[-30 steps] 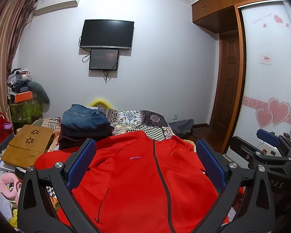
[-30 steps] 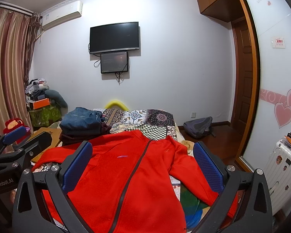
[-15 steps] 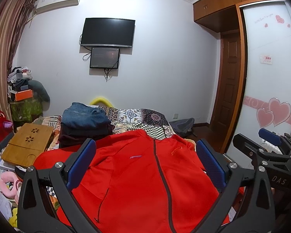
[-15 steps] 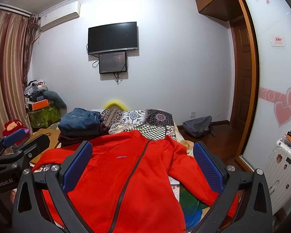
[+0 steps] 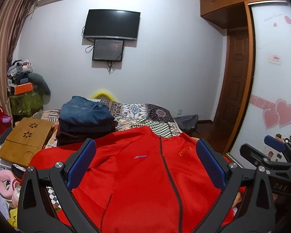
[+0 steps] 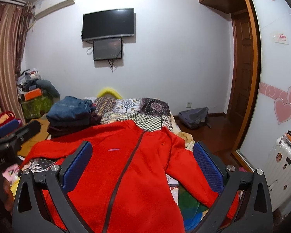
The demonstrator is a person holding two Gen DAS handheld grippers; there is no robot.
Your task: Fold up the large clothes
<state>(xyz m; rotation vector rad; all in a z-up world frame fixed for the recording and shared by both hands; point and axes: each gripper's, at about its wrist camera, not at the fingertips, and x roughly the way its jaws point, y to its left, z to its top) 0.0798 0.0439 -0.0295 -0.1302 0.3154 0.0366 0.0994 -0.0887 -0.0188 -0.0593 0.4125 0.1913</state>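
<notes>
A large red zip-up jacket (image 5: 141,174) (image 6: 137,167) lies spread face up on the patterned bed (image 5: 145,114), its dark zipper running down the middle and one sleeve stretched toward the bed's right edge. My left gripper (image 5: 145,165) hovers above the jacket's chest, open, with nothing between its blue pads. My right gripper (image 6: 143,165) also hangs open over the jacket, empty. In the left wrist view the right gripper (image 5: 271,155) shows at the far right; in the right wrist view the left gripper (image 6: 9,136) shows at the far left.
A stack of folded dark clothes topped with jeans (image 5: 85,118) sits on the bed's far left. A wooden lap desk (image 5: 27,137) and clutter lie to the left. A grey backpack (image 6: 194,116) lies on the floor, a white suitcase (image 6: 283,167) stands at right.
Both grippers have drifted slightly; the view has tipped a little. The jacket lies as before and both grippers stay open.
</notes>
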